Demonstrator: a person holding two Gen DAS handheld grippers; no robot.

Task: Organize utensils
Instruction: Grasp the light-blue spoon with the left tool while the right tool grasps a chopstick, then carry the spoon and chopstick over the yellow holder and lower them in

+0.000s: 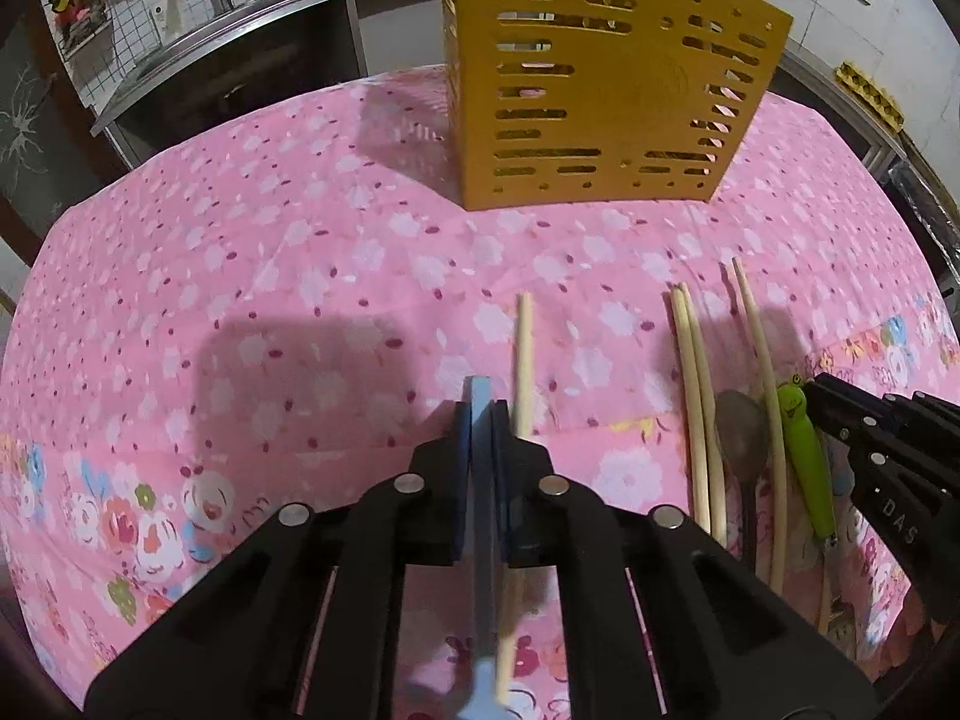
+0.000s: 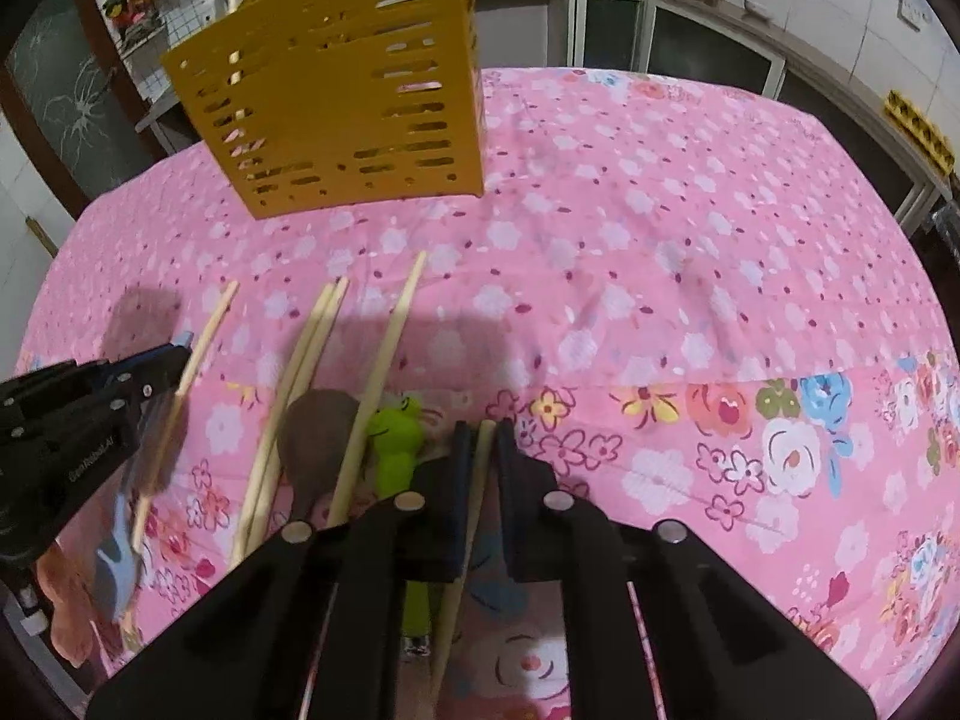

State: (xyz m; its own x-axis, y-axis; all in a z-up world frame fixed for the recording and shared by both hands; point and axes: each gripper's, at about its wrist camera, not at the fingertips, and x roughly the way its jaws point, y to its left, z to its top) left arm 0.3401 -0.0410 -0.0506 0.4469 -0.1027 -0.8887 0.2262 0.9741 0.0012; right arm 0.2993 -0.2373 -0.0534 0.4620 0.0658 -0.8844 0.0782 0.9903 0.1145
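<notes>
My left gripper (image 1: 479,414) is shut on a blue-handled utensil (image 1: 482,480) whose handle runs back between the pads. One wooden chopstick (image 1: 524,360) lies just right of it. My right gripper (image 2: 480,450) is shut on a wooden chopstick (image 2: 474,498) low over the cloth. A pair of chopsticks (image 2: 300,384), a single chopstick (image 2: 384,372), a dark spoon (image 2: 318,438) and a green frog-handled utensil (image 2: 396,438) lie left of it. The yellow slotted utensil holder (image 1: 600,84) stands at the back, with one chopstick inside (image 2: 235,6).
The table wears a pink flowered cloth (image 2: 660,252). A kitchen counter with a sink (image 1: 198,18) lies behind it, cabinets (image 2: 690,42) at the back right, and a yellow egg tray (image 2: 918,126) sits on the right counter.
</notes>
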